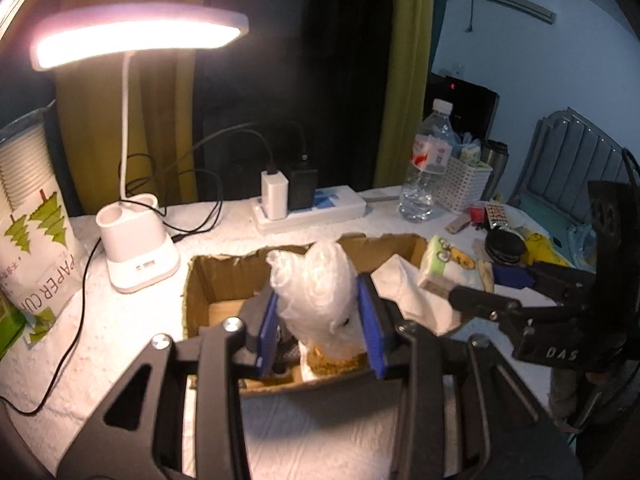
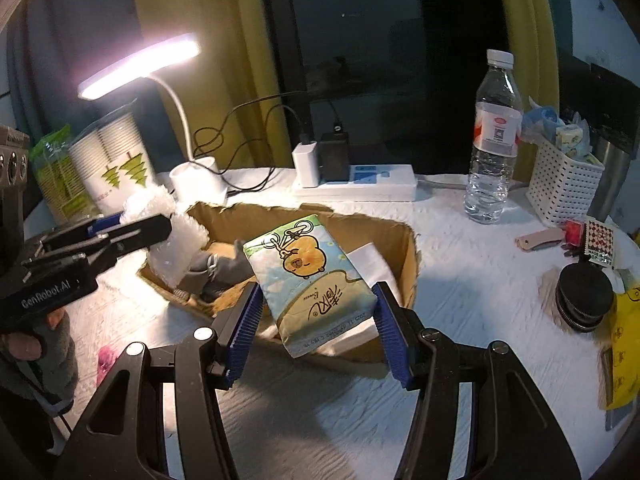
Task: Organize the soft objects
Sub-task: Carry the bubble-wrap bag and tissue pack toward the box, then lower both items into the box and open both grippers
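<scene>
My left gripper (image 1: 320, 320) is shut on a wad of clear bubble wrap (image 1: 316, 284) and holds it over the open cardboard box (image 1: 224, 276). My right gripper (image 2: 316, 328) is shut on a soft tissue pack (image 2: 308, 276) with a cartoon bear print, held above the box's near edge (image 2: 404, 236). In the right wrist view the left gripper (image 2: 132, 232) and the bubble wrap (image 2: 176, 248) are at the box's left side. In the left wrist view the right gripper (image 1: 472, 280) and tissue pack (image 1: 444, 268) are at the box's right. Grey cloth (image 2: 216, 268) and white cloth (image 2: 368, 260) lie in the box.
A lit desk lamp (image 1: 136, 36) with its white base (image 1: 136, 240) stands left of the box. A power strip (image 1: 312, 208) with chargers, a water bottle (image 2: 492, 136) and a white basket (image 2: 564, 180) stand behind. A paper cup pack (image 1: 32, 216) is far left. Small items (image 2: 584, 292) lie right.
</scene>
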Available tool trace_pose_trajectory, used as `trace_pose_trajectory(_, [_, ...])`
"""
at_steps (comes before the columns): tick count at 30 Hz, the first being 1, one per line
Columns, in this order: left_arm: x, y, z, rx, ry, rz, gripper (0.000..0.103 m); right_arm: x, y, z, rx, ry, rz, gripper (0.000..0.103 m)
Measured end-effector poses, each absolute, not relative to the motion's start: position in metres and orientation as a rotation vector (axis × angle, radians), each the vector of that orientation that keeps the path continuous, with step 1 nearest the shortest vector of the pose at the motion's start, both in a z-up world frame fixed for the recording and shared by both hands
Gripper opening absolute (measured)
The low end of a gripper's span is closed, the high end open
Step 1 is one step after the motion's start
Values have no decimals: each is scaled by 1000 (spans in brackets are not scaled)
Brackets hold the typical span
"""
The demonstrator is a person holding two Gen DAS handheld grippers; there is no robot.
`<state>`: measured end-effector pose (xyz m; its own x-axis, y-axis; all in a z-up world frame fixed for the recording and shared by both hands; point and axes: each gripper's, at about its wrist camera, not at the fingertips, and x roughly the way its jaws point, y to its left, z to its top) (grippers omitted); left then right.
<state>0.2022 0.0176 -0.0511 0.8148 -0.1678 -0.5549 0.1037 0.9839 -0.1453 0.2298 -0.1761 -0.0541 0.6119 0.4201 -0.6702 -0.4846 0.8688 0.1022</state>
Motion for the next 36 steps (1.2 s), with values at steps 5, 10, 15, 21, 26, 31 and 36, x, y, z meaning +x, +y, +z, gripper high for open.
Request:
trace_pose_trajectory(5, [218, 17, -65, -120, 628, -134, 38, 247, -181, -66, -72, 771, 509, 59])
trace_pose_trajectory(10, [232, 15, -82, -123, 679, -135, 38, 261, -179, -79, -74, 803, 505, 59])
trace_pose_trajectory(15, [240, 15, -93, -129, 721, -132, 39, 267, -178, -88, -74, 826, 502, 59])
trace_pose_trajectory(21, [242, 15, -95, -131, 743, -126, 42, 267, -176, -89, -80, 826, 497, 59])
trace_pose_trajectory(26, [235, 18, -86, -140, 718, -121, 64, 262, -177, -84, -75, 817, 492, 68])
trace_pose_trajectory(31, [219, 22, -70, -147, 670, -118, 69, 249, -177, -70, -85, 783, 484, 70])
trace_pose_trajectory(36, [199, 27, -57, -158, 629, -119, 75, 231, -175, -57, -103, 755, 479, 70])
